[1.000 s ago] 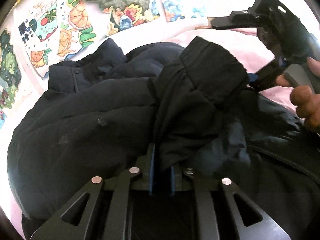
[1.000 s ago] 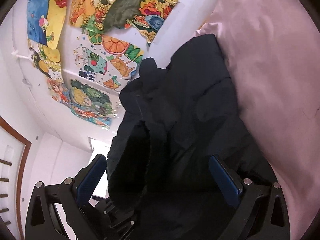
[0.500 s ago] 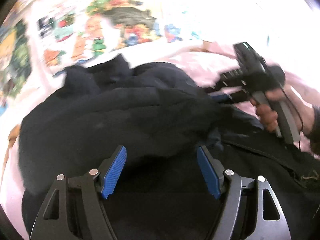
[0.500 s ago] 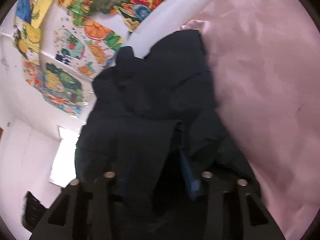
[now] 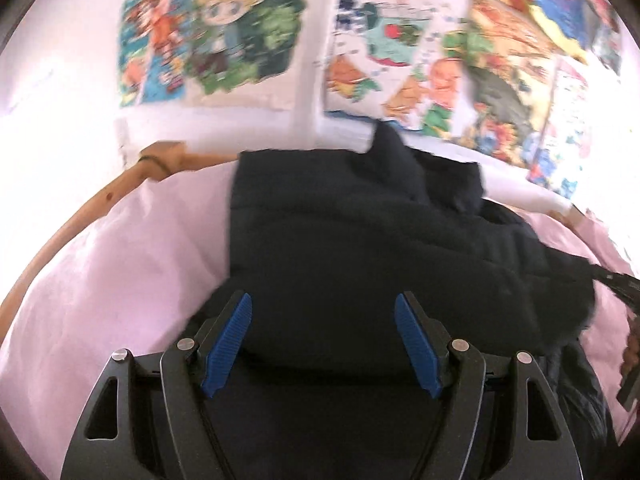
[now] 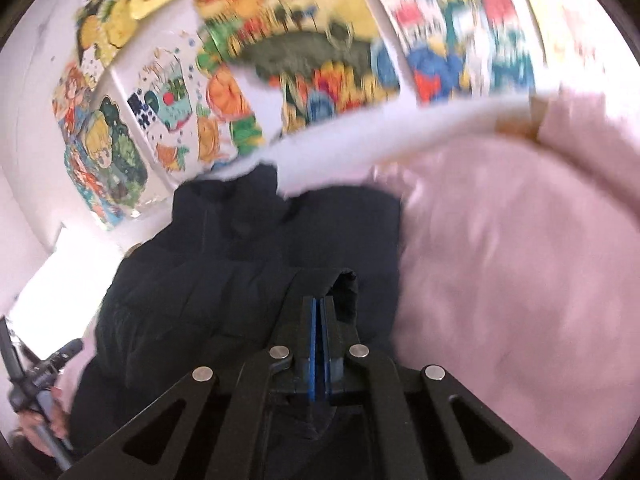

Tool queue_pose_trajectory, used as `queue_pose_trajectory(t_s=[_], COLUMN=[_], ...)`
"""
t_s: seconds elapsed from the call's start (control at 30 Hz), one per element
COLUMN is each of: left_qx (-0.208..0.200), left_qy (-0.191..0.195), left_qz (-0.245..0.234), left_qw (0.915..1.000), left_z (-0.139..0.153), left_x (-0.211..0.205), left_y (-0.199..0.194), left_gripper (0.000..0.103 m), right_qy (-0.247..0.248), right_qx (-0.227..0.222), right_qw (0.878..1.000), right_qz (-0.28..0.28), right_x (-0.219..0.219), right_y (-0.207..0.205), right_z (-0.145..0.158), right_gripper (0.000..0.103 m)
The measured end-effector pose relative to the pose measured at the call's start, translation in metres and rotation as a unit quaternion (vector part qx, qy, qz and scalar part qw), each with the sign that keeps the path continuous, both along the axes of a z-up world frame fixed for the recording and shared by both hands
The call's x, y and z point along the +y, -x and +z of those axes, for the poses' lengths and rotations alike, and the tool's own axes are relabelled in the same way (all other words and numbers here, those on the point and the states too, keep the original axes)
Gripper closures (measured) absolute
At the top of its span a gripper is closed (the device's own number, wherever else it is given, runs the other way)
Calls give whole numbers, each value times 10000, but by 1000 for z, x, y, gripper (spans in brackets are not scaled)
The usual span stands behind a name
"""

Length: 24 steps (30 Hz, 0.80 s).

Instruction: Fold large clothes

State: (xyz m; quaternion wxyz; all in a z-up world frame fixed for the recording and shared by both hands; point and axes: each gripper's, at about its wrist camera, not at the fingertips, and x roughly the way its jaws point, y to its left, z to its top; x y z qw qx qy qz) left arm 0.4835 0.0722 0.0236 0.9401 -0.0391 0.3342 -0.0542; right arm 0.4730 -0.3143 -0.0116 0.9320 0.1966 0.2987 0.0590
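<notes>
On a pink-sheeted bed (image 5: 120, 280), a dark padded jacket (image 5: 380, 240) is shown partly folded, w/ its collar toward the poster-covered wall (image 5: 248, 40). Ahead of the left tool (image 5: 323, 340) the jacket is seen bunched into a rough block; that tool's blue pads are held apart, nothing is clamped between them, and dark fabric lies below and beyond them. At the right tool (image 6: 319, 320) the pads are pressed together on a fold of the jacket's fabric, which appears raised just in front of the tips, approx. at the garment's near right edge. To the right of that tool only bare sheet is visible. A wooden bed rail (image 5: 100, 200) is seen curving to the left tool's left. Judged from this: side portions seem already brought inward, but the bundle is lumpy and uneven. Prob. left to do: the pinched edge is to be carried over, the layers flattened, and a final lengthwise fold made. Blur limits detail.
</notes>
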Motion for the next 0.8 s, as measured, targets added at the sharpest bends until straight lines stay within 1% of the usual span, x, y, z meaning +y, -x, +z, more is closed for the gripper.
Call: queue_pose_trajectory(t_s=[0.07, 0.13, 0.2, 0.3, 0.4, 0.47, 0.53, 0.6, 0.63, 0.67, 0.7, 0.77, 0.8], left_qx=[134, 344, 607, 860, 923, 947, 931, 905, 887, 864, 842, 881, 903], left_qy=[-173, -445, -607, -779, -947, -991, -968, -921, -884, -857, -860, -952, -1012], left_qz=[108, 225, 221, 196, 160, 140, 119, 110, 110, 111, 110, 115, 126], left_qw=[9997, 9982, 9961, 9930, 9911, 9905, 9909, 9916, 9921, 9925, 9927, 9915, 9907], left_z=[-6, -18, -31, -49, -57, -59, -59, -58, -57, -55, -54, -56, -57], left_x=[2, 2, 0, -2, -4, -3, -1, 1, 3, 4, 5, 1, -1], left_y=[-7, -16, -23, -30, -31, -30, -31, -29, -28, -26, -24, -28, -30], left_gripper=[34, 34, 34, 34, 30, 27, 27, 26, 26, 26, 26, 25, 25], right_qy=[247, 529, 793, 1136, 887, 792, 719, 803, 831, 843, 872, 1049, 1100], right_qx=[-6, 36, 203, 524, 821, 893, 814, 677, 607, 473, 387, 199, 129], right_qw=[9996, 9983, 9960, 9905, 9913, 9912, 9920, 9921, 9926, 9937, 9941, 9935, 9933], right_qz=[-108, -225, -367, -567, -525, -580, -640, -683, -650, -563, -510, -398, -317], right_x=[2, 5, 8, 6, -4, -10, -15, -16, -16, -15, -12, -2, 4], right_y=[-6, -12, -21, -33, -39, -39, -35, -29, -26, -21, -18, -10, -9], right_z=[2, -3, -15, -39, -64, -69, -64, -52, -46, -38, -33, -23, -20], right_gripper=[100, 100, 101, 101, 101, 101, 101, 97, 89, 78, 73, 58, 55])
